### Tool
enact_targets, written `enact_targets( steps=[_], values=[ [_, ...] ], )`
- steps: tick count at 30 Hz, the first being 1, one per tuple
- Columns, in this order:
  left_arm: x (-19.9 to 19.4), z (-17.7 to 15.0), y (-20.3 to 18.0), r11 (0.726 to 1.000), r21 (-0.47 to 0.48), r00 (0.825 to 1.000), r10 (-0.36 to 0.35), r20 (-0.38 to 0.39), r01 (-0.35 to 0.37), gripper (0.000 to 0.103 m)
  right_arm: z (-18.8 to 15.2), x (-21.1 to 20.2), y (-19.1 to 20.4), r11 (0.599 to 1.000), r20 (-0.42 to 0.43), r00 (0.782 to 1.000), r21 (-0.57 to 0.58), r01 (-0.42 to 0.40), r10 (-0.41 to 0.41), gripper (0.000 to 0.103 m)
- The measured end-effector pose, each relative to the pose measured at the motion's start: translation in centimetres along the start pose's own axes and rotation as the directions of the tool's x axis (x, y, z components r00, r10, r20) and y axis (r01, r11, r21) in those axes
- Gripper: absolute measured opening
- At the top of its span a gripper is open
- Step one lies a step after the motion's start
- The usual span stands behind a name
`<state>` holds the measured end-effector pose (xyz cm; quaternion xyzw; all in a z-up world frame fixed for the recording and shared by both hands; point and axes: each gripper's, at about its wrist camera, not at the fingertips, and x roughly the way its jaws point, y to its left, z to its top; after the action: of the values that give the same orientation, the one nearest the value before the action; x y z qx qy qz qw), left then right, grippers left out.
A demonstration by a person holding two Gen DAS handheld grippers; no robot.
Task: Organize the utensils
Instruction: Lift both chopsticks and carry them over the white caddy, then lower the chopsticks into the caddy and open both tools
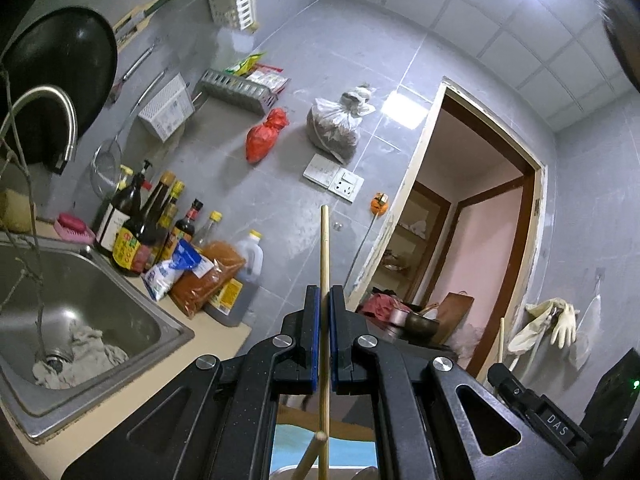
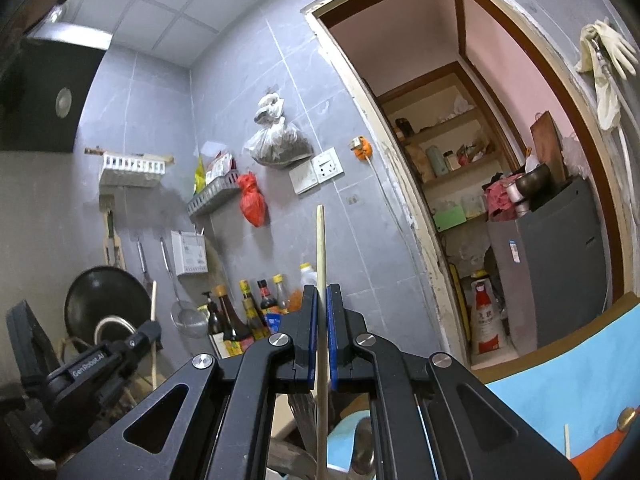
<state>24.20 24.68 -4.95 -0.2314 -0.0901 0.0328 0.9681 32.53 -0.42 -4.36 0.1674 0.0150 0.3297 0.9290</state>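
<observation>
My left gripper (image 1: 324, 294) is shut on a wooden chopstick (image 1: 324, 248) that stands upright between its blue pads and sticks out well past the fingertips. A second chopstick end (image 1: 316, 440) shows below it, over a blue surface. My right gripper (image 2: 322, 294) is shut on a paler chopstick (image 2: 320, 248), also upright between the pads. Both grippers point up at the grey tiled wall. The left gripper (image 2: 132, 340) shows at the lower left of the right wrist view, and the right gripper's body (image 1: 532, 404) at the lower right of the left wrist view.
A steel sink (image 1: 168, 330) with a rag and a curved tap (image 1: 52, 108) is at left. Sauce bottles (image 1: 144, 220) and bags line the counter. A black wok (image 1: 60, 80), strainer and racks hang on the wall. A doorway (image 2: 500, 160) opens at right.
</observation>
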Motion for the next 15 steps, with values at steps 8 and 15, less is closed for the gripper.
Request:
enact_targets(
  steps=[8, 15],
  values=[
    [-0.7, -1.5, 0.0, 1.000, 0.015, 0.999, 0.010, 0.034, -0.011, 0.002, -0.9, -0.2, 0.7, 0.998, -0.003, 1.000, -0.067, 0.000, 0.000, 0.003],
    [-1.3, -2.4, -1.0, 0.996, 0.091, 1.000, -0.001, 0.024, -0.001, 0.002, -1.3, -0.4, 0.7, 0.995, -0.011, 1.000, -0.098, 0.007, -0.008, 0.003]
  ],
)
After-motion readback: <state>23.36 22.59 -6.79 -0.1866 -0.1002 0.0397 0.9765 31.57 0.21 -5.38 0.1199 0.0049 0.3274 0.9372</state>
